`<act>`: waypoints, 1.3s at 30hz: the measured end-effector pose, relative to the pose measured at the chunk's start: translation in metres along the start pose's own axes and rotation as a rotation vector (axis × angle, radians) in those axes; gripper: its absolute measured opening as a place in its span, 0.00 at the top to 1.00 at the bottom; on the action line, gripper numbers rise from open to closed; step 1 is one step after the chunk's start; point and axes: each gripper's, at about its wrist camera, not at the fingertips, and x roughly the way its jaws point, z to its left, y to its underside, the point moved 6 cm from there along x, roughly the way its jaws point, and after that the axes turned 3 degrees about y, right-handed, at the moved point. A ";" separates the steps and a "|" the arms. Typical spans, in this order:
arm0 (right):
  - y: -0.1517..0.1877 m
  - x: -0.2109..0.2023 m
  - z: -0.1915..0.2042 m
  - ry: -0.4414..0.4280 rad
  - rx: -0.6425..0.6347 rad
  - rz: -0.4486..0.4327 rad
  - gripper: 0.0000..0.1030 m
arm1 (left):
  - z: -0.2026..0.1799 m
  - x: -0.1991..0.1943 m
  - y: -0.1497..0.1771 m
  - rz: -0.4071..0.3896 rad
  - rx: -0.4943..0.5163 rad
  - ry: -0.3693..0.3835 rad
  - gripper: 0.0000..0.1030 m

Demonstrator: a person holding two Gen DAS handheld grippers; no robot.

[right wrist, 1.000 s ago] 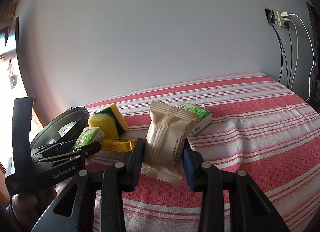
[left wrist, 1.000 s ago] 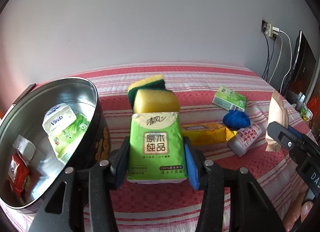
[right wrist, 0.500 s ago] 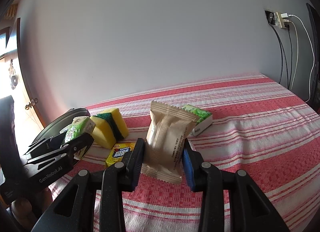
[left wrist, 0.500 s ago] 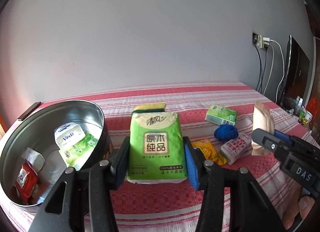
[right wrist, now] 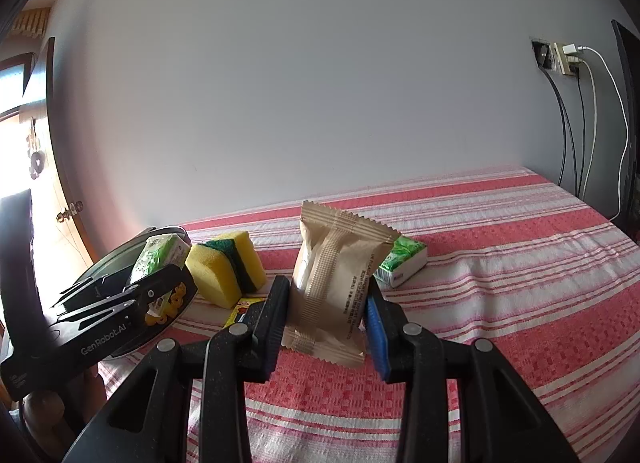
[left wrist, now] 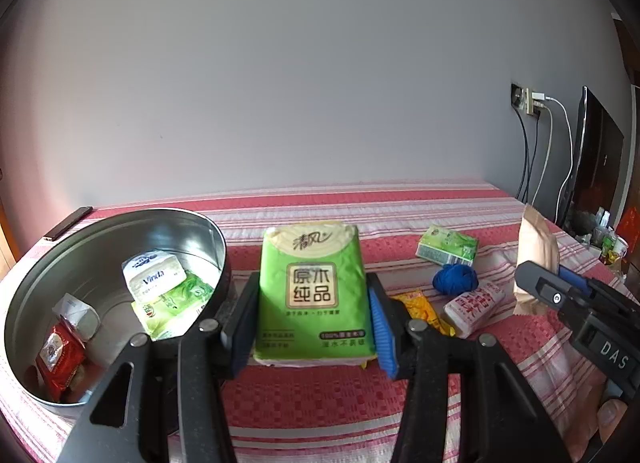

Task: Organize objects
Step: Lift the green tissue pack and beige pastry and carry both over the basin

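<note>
Standing upright — green tissue pack (left wrist: 314, 295), long axis vertical — in left gripper (left wrist: 308, 323).

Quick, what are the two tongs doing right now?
Left tongs: closed on the green tissue pack.
Right tongs: closed on the beige snack packet.

A home room: striped cloth (right wrist: 500, 263) on a table, charger cables (right wrist: 592, 111) along the wall.
</note>
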 end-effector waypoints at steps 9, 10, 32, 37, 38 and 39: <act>-0.002 -0.005 0.003 -0.003 -0.008 -0.029 0.62 | 0.002 -0.007 -0.002 -0.037 -0.004 -0.014 0.52; -0.002 -0.005 0.003 -0.004 -0.009 -0.031 0.62 | 0.003 -0.008 -0.002 -0.040 -0.004 -0.015 0.52; -0.040 -0.009 0.044 -0.141 -0.026 -0.049 0.62 | 0.090 -0.048 -0.015 -0.114 -0.097 -0.168 0.52; -0.053 0.002 0.067 -0.206 -0.025 -0.020 0.62 | 0.120 -0.061 -0.017 -0.127 -0.107 -0.229 0.52; -0.054 0.006 0.074 -0.216 -0.032 -0.014 0.62 | 0.126 -0.062 -0.017 -0.123 -0.110 -0.240 0.52; -0.054 0.007 0.077 -0.223 -0.039 -0.009 0.62 | 0.131 -0.062 -0.016 -0.116 -0.113 -0.247 0.52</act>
